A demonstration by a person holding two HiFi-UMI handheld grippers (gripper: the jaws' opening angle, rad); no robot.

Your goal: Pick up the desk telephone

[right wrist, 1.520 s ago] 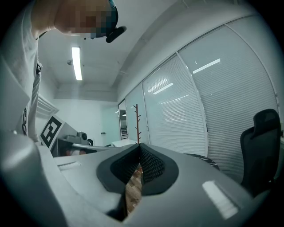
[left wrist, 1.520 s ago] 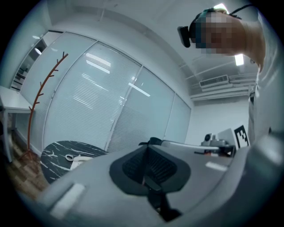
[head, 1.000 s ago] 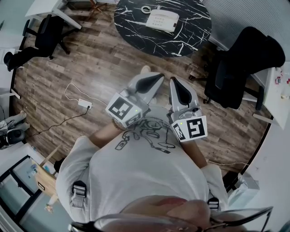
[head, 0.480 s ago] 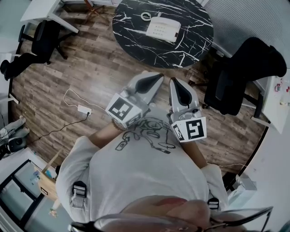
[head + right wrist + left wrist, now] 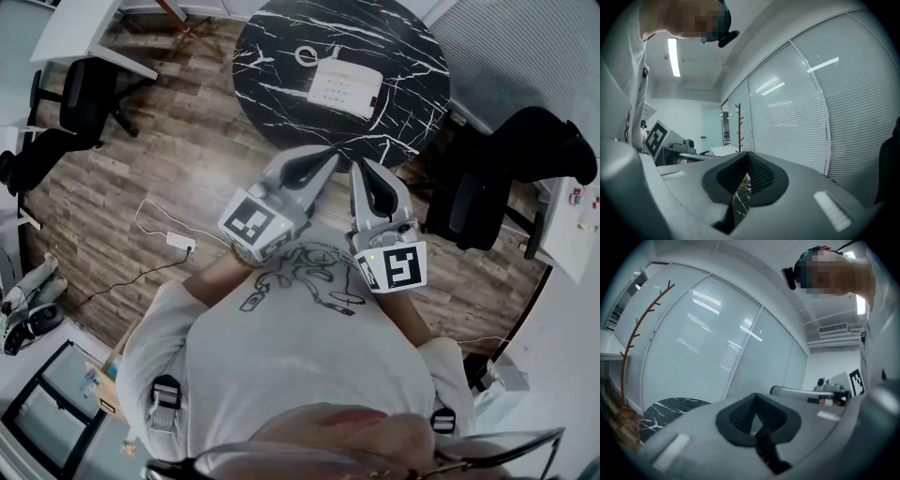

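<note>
The table (image 5: 412, 52) is black with white marble veins, the phone (image 5: 342, 86) white. The floor (image 5: 178, 159) is brown wood planks. The shirt (image 5: 309, 361) is pale grey with a black drawing.

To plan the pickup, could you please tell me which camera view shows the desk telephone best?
The head view: the white desk telephone lies whole on the round black table, seen from above. Both gripper views show only slivers of that table, no telephone.
</note>
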